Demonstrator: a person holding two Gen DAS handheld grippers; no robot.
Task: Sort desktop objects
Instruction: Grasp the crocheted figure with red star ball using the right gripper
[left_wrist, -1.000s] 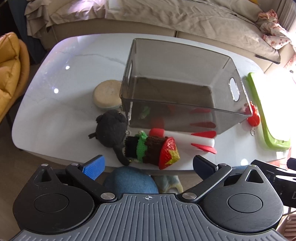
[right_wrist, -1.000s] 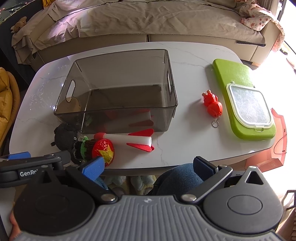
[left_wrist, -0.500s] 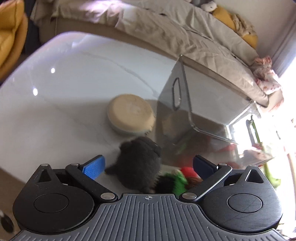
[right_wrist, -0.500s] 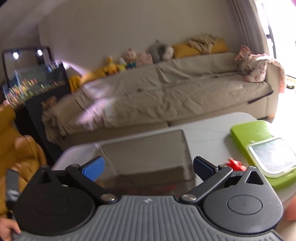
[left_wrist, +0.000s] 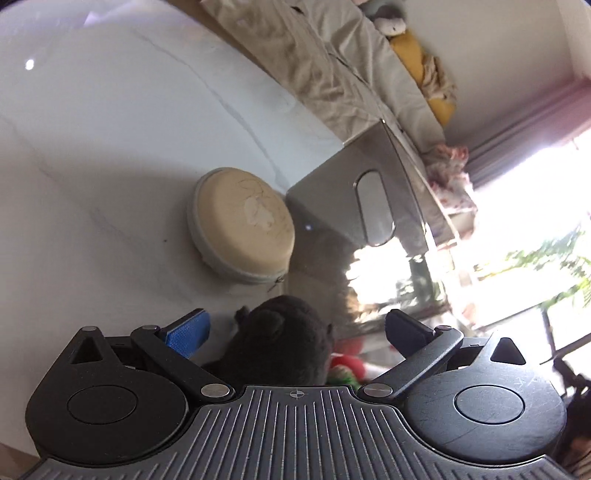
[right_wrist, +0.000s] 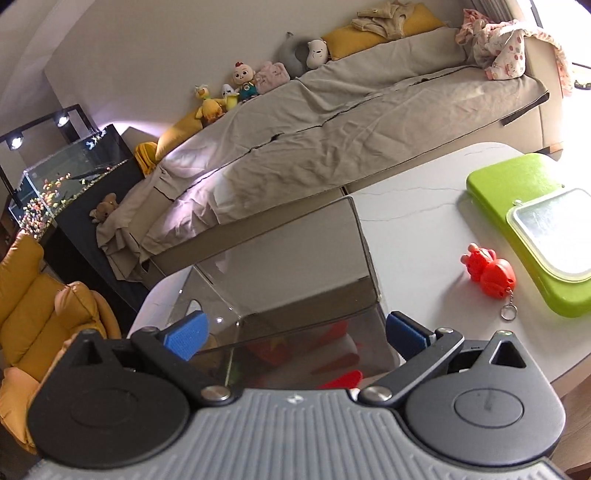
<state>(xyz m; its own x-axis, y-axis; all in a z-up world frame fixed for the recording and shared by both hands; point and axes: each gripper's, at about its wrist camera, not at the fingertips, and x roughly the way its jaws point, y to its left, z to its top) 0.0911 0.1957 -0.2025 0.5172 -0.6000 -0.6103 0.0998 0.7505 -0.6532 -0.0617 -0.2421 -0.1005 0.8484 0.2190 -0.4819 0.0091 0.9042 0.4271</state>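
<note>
In the left wrist view my left gripper (left_wrist: 295, 328) is open, its fingers on either side of a black plush toy (left_wrist: 284, 339) lying on the white table (left_wrist: 92, 147). A round beige case (left_wrist: 242, 219) sits just beyond it, beside the smoky clear bin (left_wrist: 354, 199). A red and green knitted toy (left_wrist: 345, 369) peeks out to the right of the plush. In the right wrist view my right gripper (right_wrist: 295, 328) is open and empty, close above the bin's (right_wrist: 295, 266) near wall. A red keychain toy (right_wrist: 489, 273) lies to the right.
A green board (right_wrist: 517, 184) with a clear lid (right_wrist: 557, 232) on it lies at the table's right end. Red and white rocket parts (right_wrist: 340, 378) show through the bin's wall. A sofa stands behind the table, a yellow chair at left.
Both grippers have moved forward and lower toward the table. The left now straddles the black plush at close range; the right now tilts up over the bin's near wall.
</note>
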